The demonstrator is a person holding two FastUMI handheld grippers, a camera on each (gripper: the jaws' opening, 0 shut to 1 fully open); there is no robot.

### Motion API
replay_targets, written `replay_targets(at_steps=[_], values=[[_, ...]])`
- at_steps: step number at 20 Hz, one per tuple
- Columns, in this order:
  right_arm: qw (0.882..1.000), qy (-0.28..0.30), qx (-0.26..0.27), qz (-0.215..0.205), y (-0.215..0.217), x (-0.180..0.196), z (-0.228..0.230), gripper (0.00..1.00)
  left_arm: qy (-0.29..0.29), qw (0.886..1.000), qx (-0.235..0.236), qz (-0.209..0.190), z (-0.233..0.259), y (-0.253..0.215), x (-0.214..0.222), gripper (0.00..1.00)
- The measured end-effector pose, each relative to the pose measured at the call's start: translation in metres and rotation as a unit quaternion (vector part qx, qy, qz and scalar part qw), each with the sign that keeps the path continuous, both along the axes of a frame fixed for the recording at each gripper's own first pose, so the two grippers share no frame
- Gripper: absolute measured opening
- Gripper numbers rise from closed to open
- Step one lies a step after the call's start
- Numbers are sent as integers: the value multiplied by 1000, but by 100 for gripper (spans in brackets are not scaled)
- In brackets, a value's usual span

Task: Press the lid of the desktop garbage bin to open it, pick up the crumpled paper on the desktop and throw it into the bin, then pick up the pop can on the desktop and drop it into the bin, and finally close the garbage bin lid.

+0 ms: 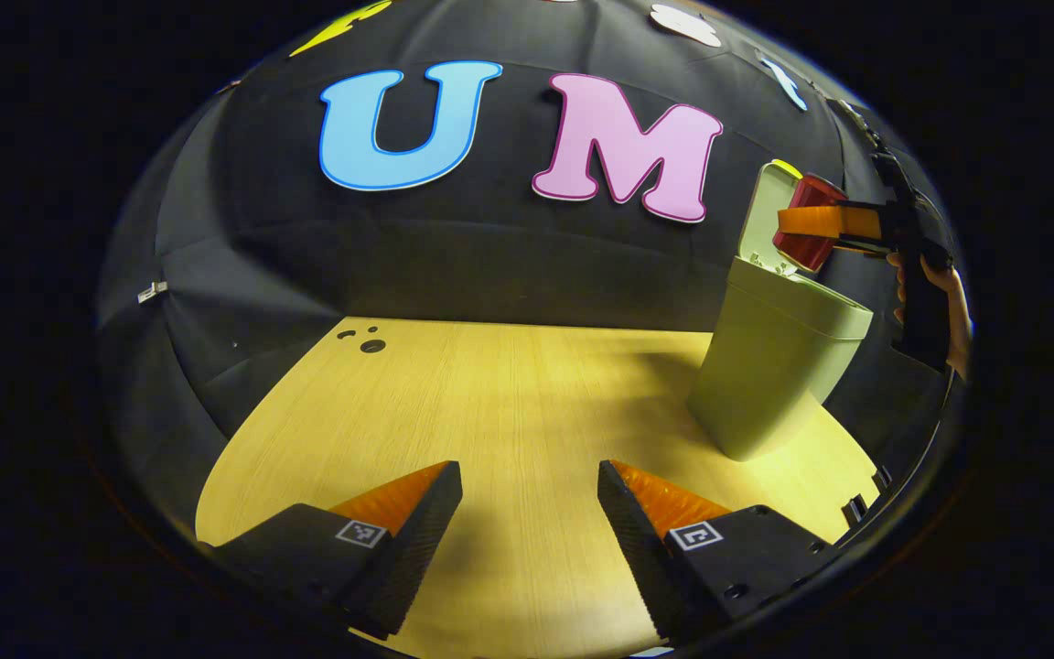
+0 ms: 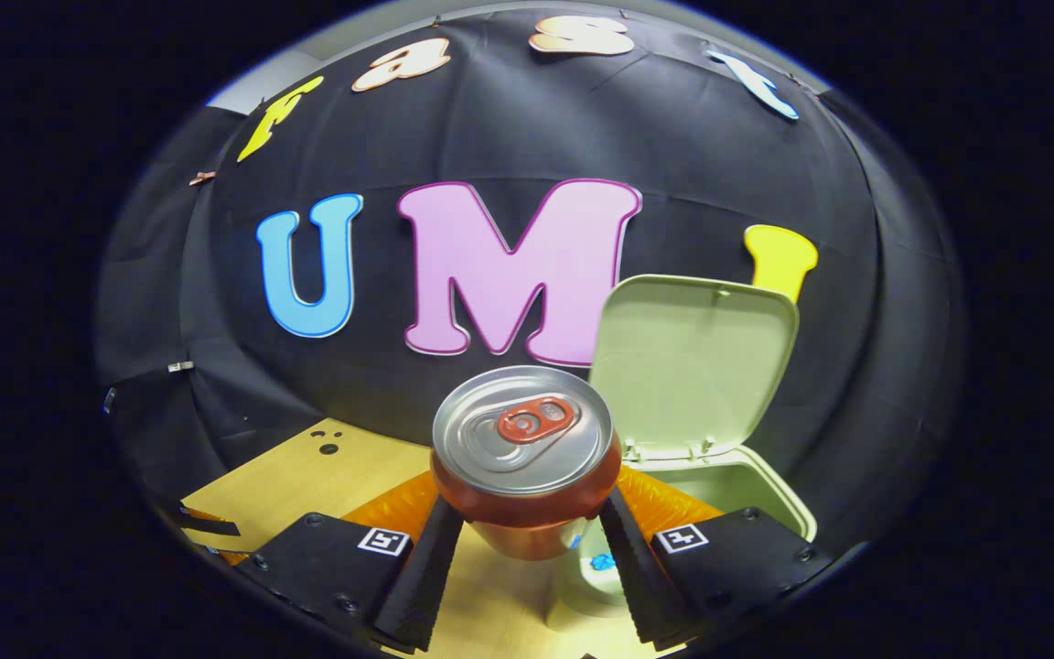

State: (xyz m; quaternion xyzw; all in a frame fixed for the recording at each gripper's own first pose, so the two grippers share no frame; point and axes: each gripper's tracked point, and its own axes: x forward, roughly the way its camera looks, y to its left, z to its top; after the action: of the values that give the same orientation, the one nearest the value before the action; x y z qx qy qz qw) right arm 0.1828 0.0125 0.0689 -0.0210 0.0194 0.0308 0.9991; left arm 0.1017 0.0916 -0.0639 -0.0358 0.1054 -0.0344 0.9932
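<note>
Gripping the pop can [image 2: 527,458] on both sides, the right gripper [image 2: 527,535] has its two fingers pressed against the can's red body, just under the silver top. The can stands upright, its red pull tab facing the camera; no brand or writing on it can be made out. In the left gripper view the same can [image 1: 806,224] hangs in the air at the bin's mouth, held by the right gripper [image 1: 811,233], with a hand [image 1: 934,293] behind it at the right edge.

The garbage bin [image 1: 779,366] is pale green and stands on the right part of the wooden desktop [image 1: 509,403], near the black cloth wall. Its lid [image 2: 696,357] is swung up and stands open. Something small and blue [image 2: 602,560] lies low inside the bin; what it is cannot be told.

The left gripper [image 1: 530,526] hovers low over bare desktop, fingers apart and holding nothing. Each finger carries a small square black-and-white marker [image 1: 695,535]; it bears no readable words.
</note>
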Motion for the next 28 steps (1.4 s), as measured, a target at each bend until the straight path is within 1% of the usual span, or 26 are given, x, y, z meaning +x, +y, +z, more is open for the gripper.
replay_targets(at_steps=[6,11,16,21,23,26,28], values=[[1000,-4,0,-31,-49,-5,11,82,-3,1000,-6,7,9,-13,-8,96],[999,12,-15,-43,-79,-1,-4,82,3,999,-25,23,7,-19,-13,96],[999,19,-13,-50,-99,9,-12,82,10,998,-37,39,4,-24,-21,96],[999,27,-7,-28,-103,16,-21,83,16,996,-51,74,-1,-25,-31,96],[1000,28,-4,-12,-102,18,-23,86,20,993,-61,95,-3,-27,-37,96],[999,26,4,20,-98,21,-20,96,19,989,-67,131,-4,-33,-46,96],[999,18,2,41,-96,21,-12,97,15,986,-66,151,-3,-36,-52,96]])
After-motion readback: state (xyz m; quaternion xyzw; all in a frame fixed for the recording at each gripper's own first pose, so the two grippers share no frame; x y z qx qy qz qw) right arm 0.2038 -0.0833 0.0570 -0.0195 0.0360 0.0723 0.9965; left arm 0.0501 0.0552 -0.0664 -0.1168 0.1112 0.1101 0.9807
